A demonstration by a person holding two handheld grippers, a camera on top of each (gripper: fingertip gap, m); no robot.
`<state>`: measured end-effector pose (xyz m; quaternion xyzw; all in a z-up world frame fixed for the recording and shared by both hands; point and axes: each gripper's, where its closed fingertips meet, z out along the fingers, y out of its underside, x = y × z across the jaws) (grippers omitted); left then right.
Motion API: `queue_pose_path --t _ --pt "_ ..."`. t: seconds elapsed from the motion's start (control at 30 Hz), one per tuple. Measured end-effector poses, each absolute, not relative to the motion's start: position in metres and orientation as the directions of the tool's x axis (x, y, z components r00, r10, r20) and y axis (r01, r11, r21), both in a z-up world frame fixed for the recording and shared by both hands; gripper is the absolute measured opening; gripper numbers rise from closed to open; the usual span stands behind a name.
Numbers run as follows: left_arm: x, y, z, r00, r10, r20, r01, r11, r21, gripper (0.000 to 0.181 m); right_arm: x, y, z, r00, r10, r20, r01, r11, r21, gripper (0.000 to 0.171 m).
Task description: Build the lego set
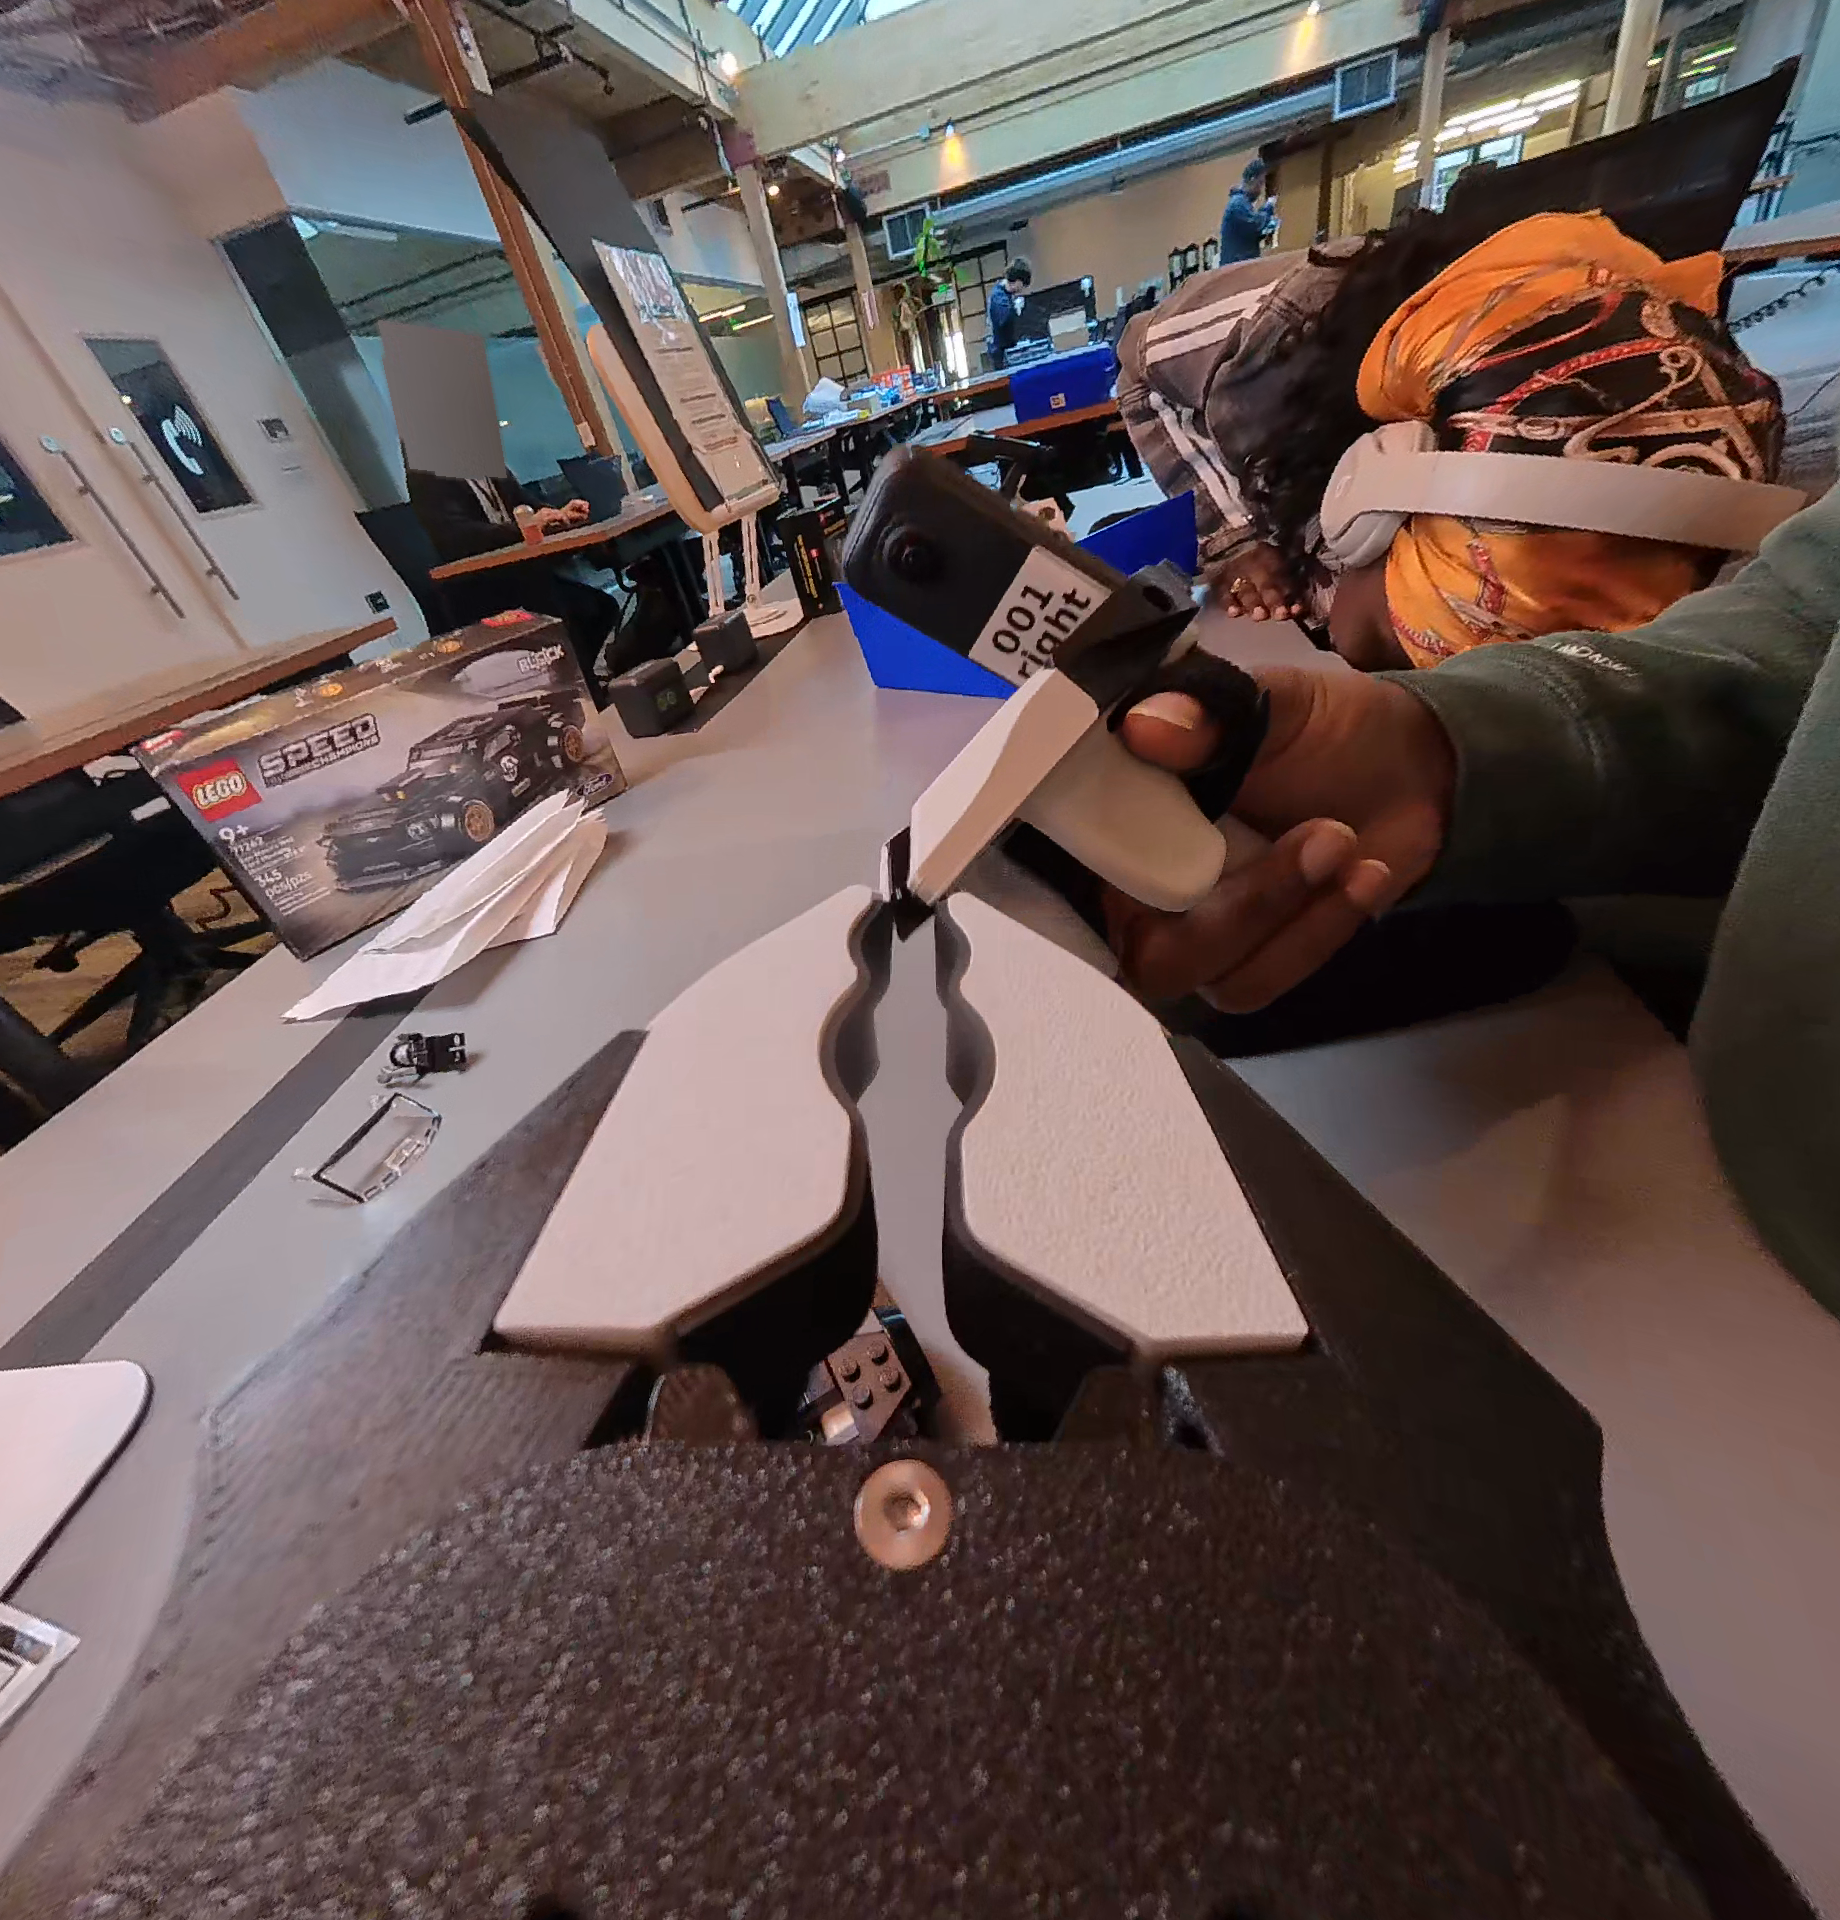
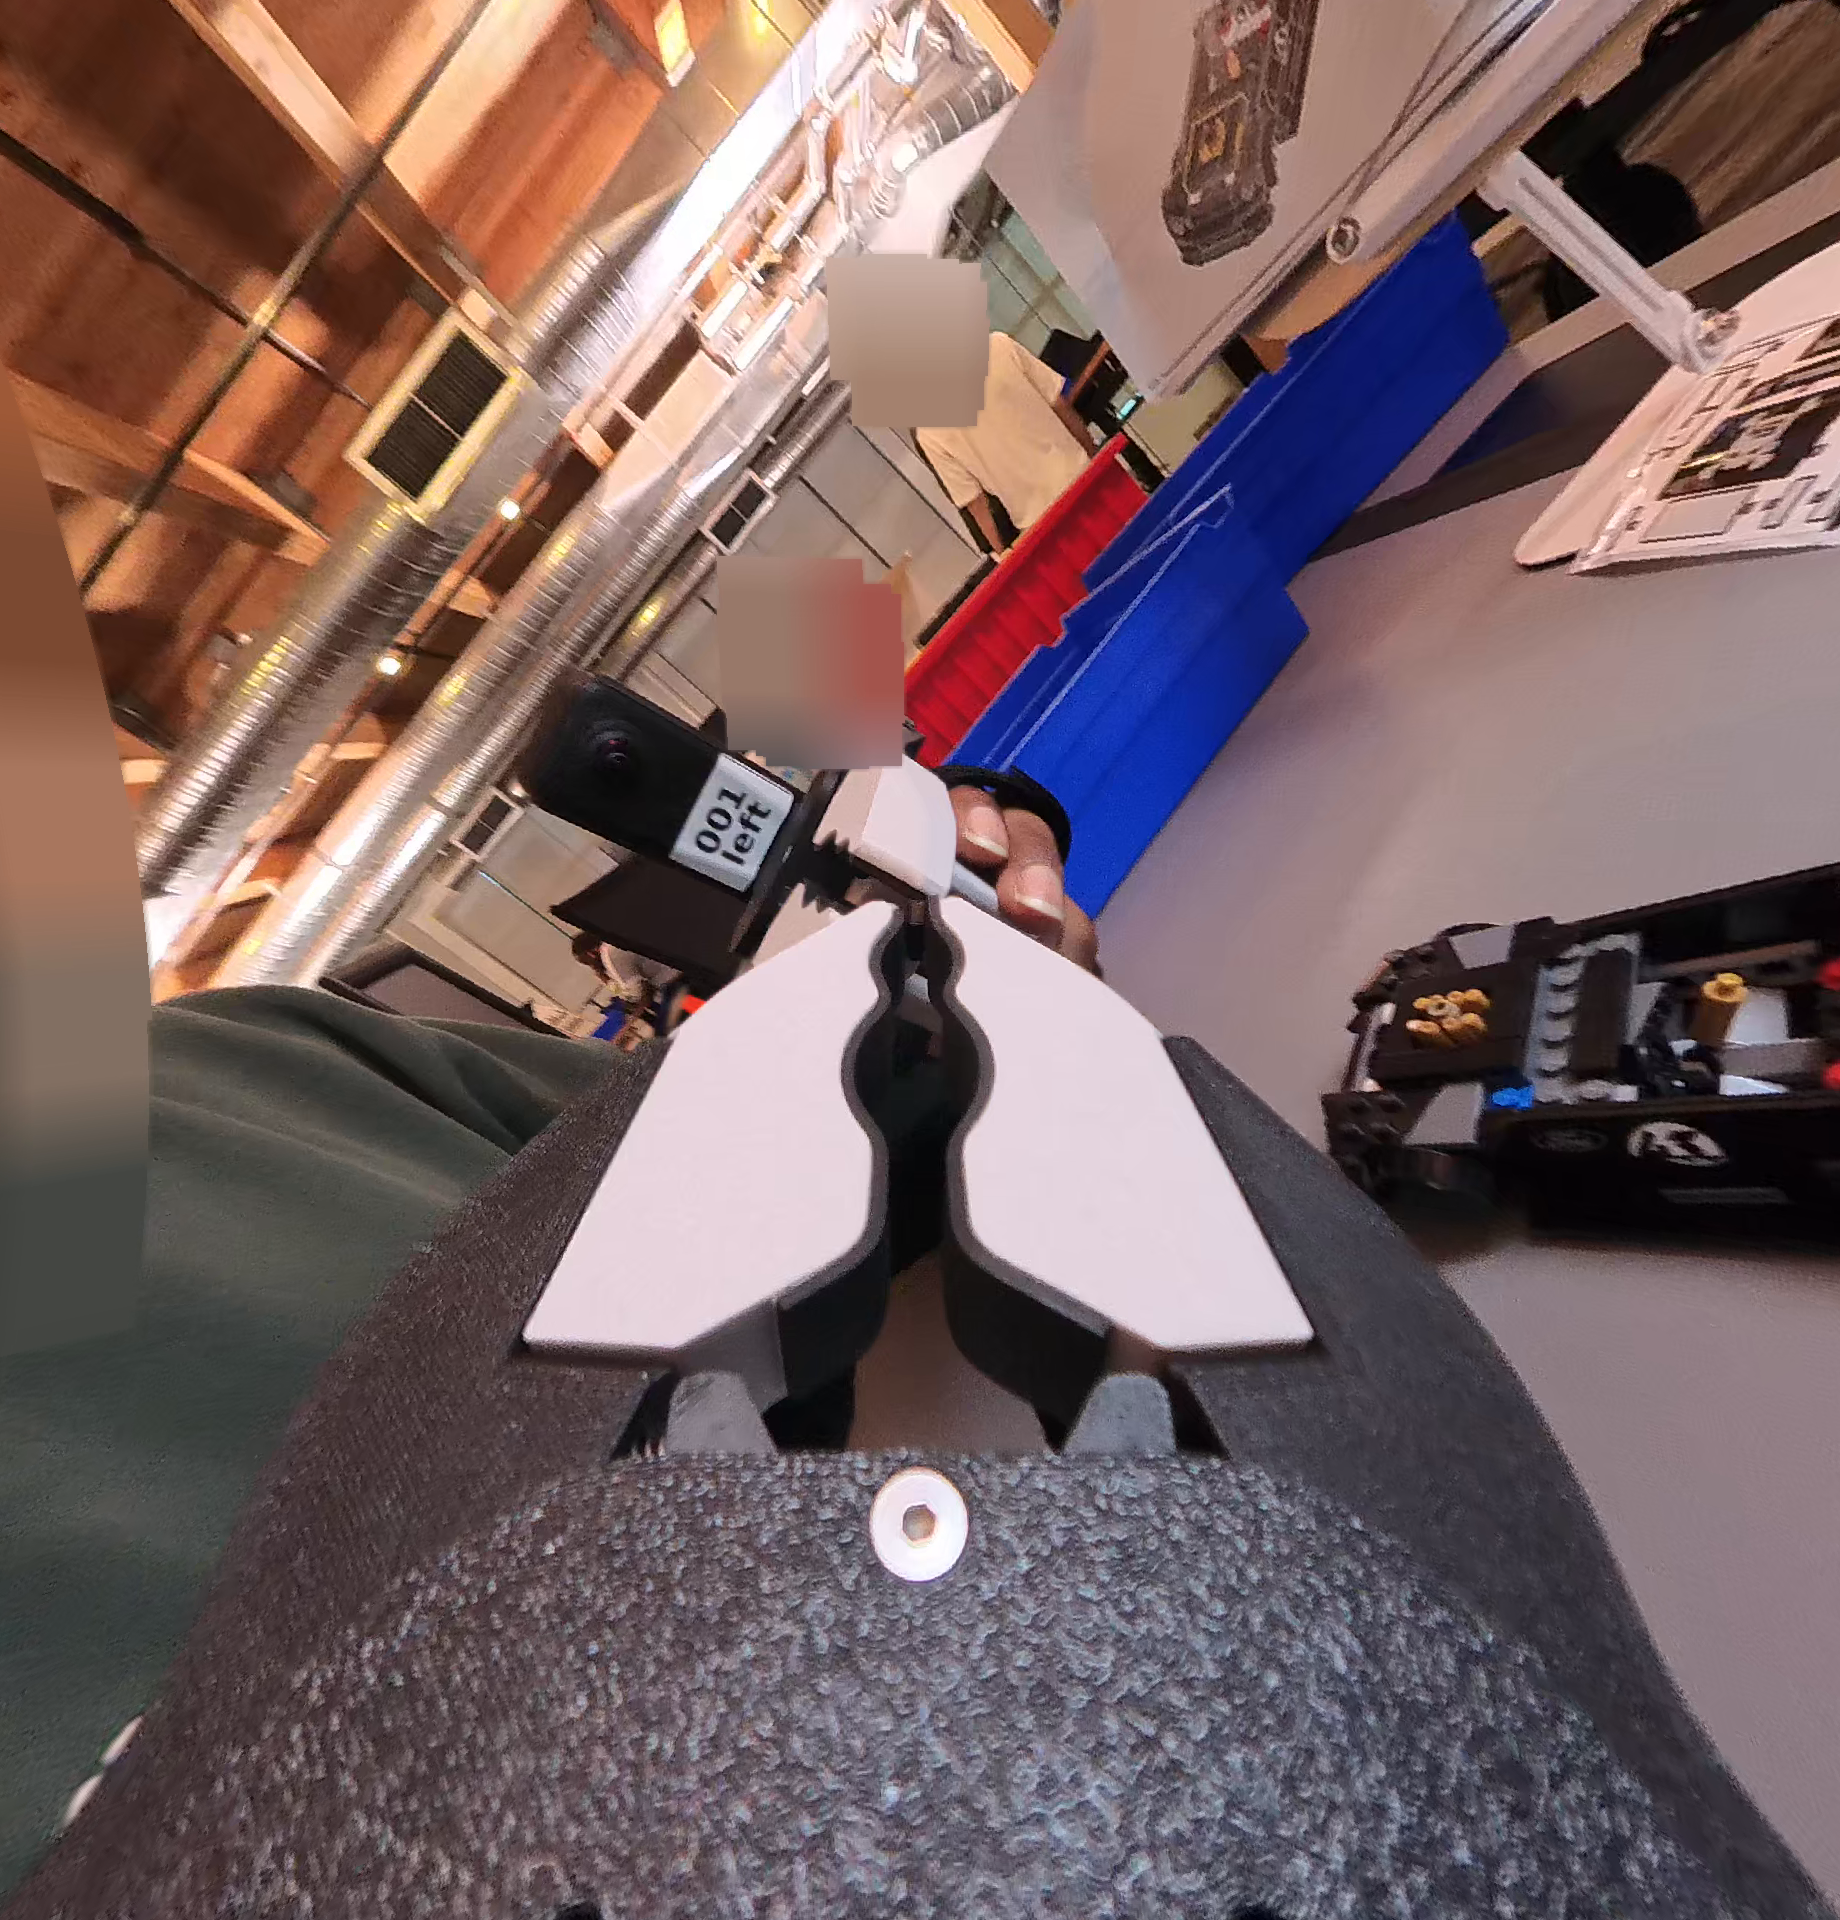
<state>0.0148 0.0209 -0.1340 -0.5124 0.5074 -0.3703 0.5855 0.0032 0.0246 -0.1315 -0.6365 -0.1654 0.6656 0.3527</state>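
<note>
My left gripper and my right gripper meet tip to tip above the grey table. A small black lego piece sits pinched where the two sets of fingertips meet; it also shows in the right wrist view. Both grippers are nearly closed around it. The right gripper comes in from the upper right in the left wrist view. The partly built black lego car lies on the table to the right. A dark grey studded piece shows under the left gripper's body.
The lego box and white paper bags lie at the left, with a small black part and a clear windscreen part nearer. The instruction booklet, blue bins and a red bin stand behind. A person leans over the table's far right. The grippers are tip to tip, or close to it.
</note>
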Motion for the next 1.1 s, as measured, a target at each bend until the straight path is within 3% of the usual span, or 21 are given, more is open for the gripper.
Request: queue_pose_path --t 0.17,0.27,0.43,0.57,0.77,1.1 --pt "0.018 0.026 -0.145 0.245 -0.94 -0.238 -0.142 0.208 -0.968 0.007 0.007 0.029 -0.142 0.14 0.705 -0.695 -0.207 -0.666 -0.717 0.003" --pt "0.017 0.026 -0.149 0.239 -0.959 -0.154 -0.116 0.129 -0.985 0.008 0.006 0.03 -0.147 0.174 0.737 -0.653 -0.167 -0.631 -0.758 0.003" --pt "0.009 0.031 -0.147 0.17 -0.955 0.242 0.043 -0.238 -0.97 0.016 0.011 0.036 -0.149 0.299 0.85 -0.433 -0.056 -0.437 -0.898 0.003" --pt "0.006 0.038 -0.142 0.046 -0.836 0.546 0.169 -0.532 -0.83 0.021 0.012 0.037 -0.151 0.391 0.92 -0.02 0.158 -0.089 -0.983 0.003" --pt "0.008 0.031 -0.139 -0.13 -0.692 0.71 0.187 -0.72 -0.668 0.023 0.007 0.033 -0.158 0.295 0.807 0.511 0.42 0.37 -0.828 0.003" --pt "0.011 0.019 -0.138 -0.211 -0.657 0.724 0.124 -0.752 -0.647 0.021 0.001 0.022 -0.151 0.12 0.655 0.746 0.451 0.633 -0.629 0.003"
